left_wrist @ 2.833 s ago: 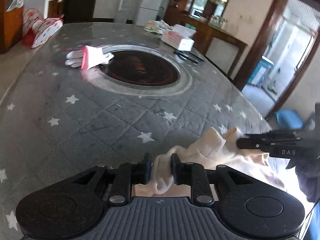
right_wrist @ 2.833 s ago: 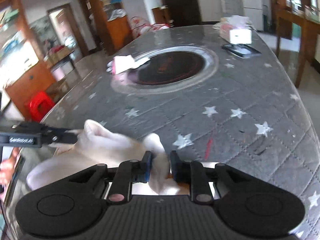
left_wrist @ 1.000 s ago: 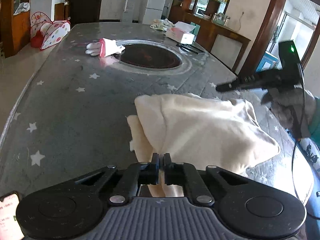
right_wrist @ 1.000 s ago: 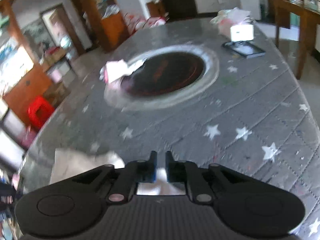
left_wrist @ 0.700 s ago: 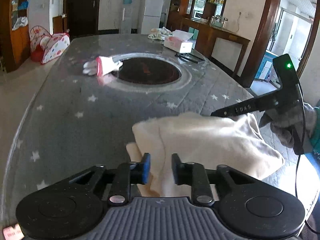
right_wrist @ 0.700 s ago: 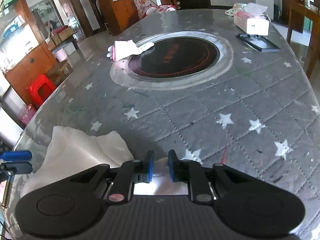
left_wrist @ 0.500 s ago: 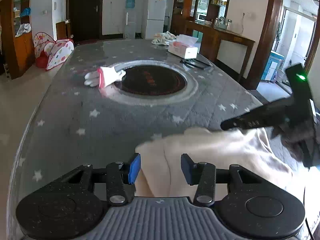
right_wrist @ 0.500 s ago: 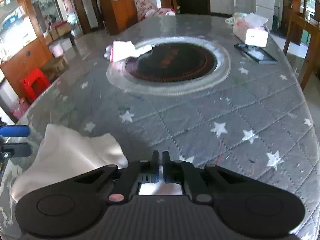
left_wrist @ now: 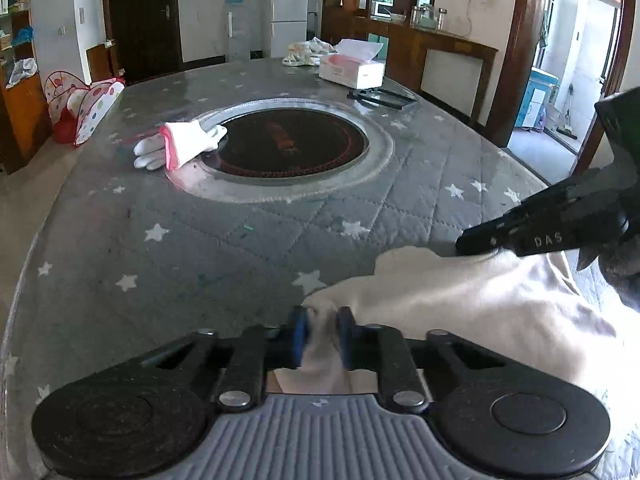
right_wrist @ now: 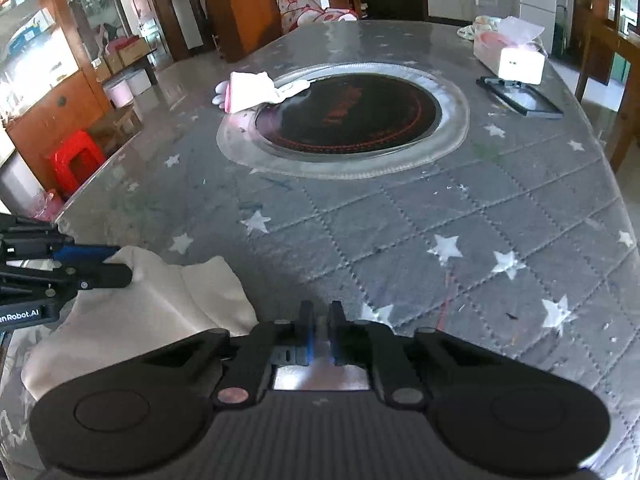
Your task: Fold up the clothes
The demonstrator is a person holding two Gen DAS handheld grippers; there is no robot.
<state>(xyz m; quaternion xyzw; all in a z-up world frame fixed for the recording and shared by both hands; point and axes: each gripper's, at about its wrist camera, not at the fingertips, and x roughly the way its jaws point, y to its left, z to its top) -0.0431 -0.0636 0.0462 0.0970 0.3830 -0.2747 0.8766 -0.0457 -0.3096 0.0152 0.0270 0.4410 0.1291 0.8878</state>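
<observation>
Where half a second ago its jaws stood wide, the left gripper (left_wrist: pixel 322 330) now pinches the cream cloth garment (left_wrist: pixel 460 304); the right gripper (right_wrist: pixel 319 330), jaws narrow, holds cloth too, suggesting another fold.

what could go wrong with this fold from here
The left gripper pinches only a bunched corner of the cream cloth, so it may slip out. The cloth lies near the table edge and could slide off. The right gripper may pinch the star-print table cover too.
</observation>
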